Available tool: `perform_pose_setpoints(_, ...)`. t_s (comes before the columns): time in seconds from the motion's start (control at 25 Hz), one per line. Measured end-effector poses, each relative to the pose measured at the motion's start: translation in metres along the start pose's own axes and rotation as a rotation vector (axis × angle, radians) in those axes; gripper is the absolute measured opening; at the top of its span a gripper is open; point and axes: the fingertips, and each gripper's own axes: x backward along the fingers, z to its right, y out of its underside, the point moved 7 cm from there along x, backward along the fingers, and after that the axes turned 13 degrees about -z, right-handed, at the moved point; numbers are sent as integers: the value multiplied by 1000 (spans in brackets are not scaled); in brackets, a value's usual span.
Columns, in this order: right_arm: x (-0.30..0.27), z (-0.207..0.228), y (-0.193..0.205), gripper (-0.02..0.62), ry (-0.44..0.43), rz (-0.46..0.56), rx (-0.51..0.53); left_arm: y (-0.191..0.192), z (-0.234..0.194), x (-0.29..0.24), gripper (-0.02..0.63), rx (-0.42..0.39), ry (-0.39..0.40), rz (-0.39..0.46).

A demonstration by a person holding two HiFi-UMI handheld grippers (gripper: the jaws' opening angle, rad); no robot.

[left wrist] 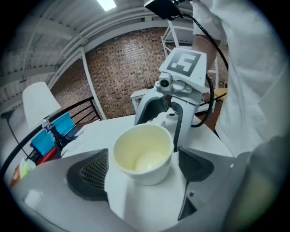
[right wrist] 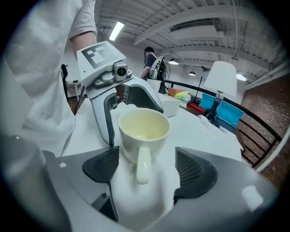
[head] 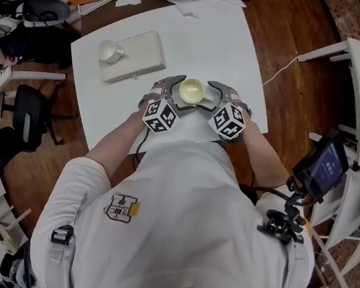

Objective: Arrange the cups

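Head view: cup on white desk, between left gripper and right gripper. Second cup on a block, beyond the jaws to the left.
Left gripper view: jaws spread, cup standing between them, ungripped.
Right gripper view: jaws spread, same cup between them, handle towards the camera.

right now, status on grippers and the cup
Both open: left gripper, right gripper, flanking the cup. It stands upright on the table, ungripped. Other cup on the tray; nothing blocking.
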Motion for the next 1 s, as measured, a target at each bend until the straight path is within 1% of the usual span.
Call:
perform_pose_setpoints(0.08, -6, 1, -7, 437, -41, -9, 32, 11, 4, 4, 469, 56, 0, 5)
perform_pose_setpoints(0.12, -10, 0, -10, 449, -58, -11, 46, 16, 6, 6, 469, 90, -5, 7)
perform_pose_setpoints(0.28, -25, -1, -21, 451, -108, 0, 48, 34, 25, 20, 468, 253, -36, 34)
perform_pose_setpoints(0.36, -30, 1, -27, 449, -113, 6, 31, 43, 42, 28, 468, 303, -34, 36)
perform_pose_setpoints(0.4, -32, 2, -29, 431, -112, 8, 25, 47, 50, 31, 468, 323, -31, 32)
perform_pose_setpoints(0.56, -36, 3, -35, 425, -115, 8, 26, 66, 71, 42, 468, 408, -27, 14)
perform_pose_setpoints(0.64, -36, 3, -35, 424, -111, 5, 26, 74, 73, 46, 468, 436, -40, 8)
perform_pose_setpoints(0.8, -34, 7, -42, 424, -86, 8, 28, 89, 73, 54, 468, 446, -65, -1)
perform_pose_setpoints(1.0, -24, 27, -75, 425, -74, 45, 8, 94, 71, 65, 456, 487, -87, 14)
